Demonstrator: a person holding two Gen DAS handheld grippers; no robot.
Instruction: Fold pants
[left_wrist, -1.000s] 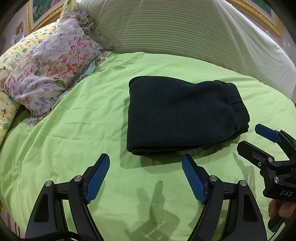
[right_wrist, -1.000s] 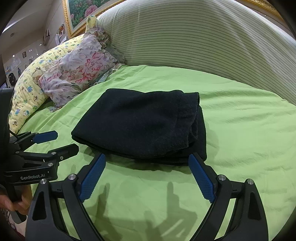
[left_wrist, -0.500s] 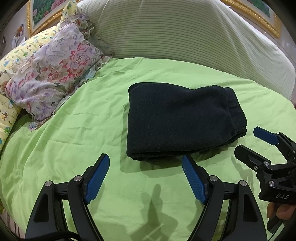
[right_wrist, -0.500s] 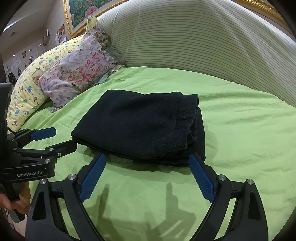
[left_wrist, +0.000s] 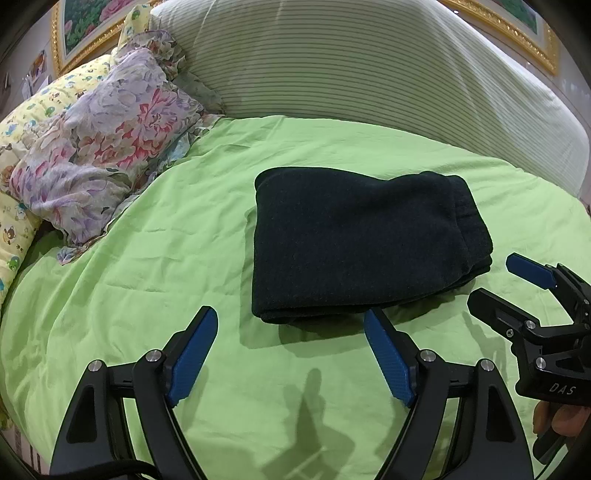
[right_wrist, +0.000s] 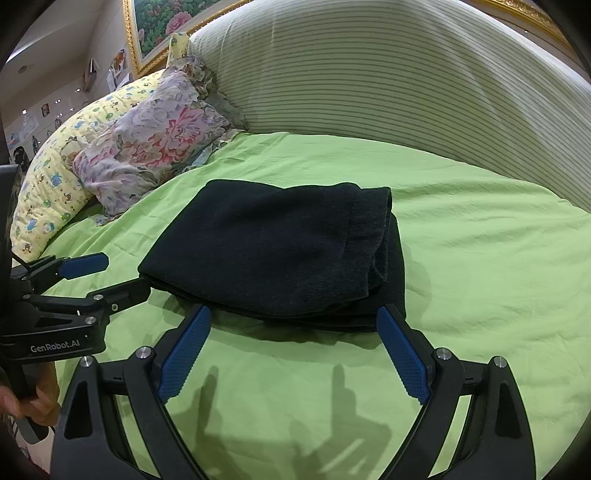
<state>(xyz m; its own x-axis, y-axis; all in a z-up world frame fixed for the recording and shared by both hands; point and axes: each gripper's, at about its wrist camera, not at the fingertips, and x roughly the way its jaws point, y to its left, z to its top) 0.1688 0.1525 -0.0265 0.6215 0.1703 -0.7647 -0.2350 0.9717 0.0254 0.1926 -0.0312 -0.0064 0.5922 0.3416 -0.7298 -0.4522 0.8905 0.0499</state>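
Dark navy fleece, the pants (left_wrist: 364, 243) lie folded into a thick rectangle on the green sheet (left_wrist: 155, 258), roughly in the middle of it. Their layered open edges face the right side, where the stacked folds show in the right wrist view (right_wrist: 280, 251). Beyond the pants, at the far edge of the sheet, a striped bolster (left_wrist: 369, 70) curves across the bed. To the far left of the pants sits a floral pillow (left_wrist: 107, 147), leaning on a yellow cartoon-print pillow (right_wrist: 55, 181) behind it.

The left gripper (left_wrist: 291, 334) hovers over the sheet just short of the pants' near left corner, its blue pads spread wide and holding nothing. The right gripper (right_wrist: 295, 332) hangs just short of the pants' near right edge, likewise released and empty; one pad tip overlaps the fabric in its own view, and I cannot tell whether it touches. Both cast shadows on the sheet in front of the pants.
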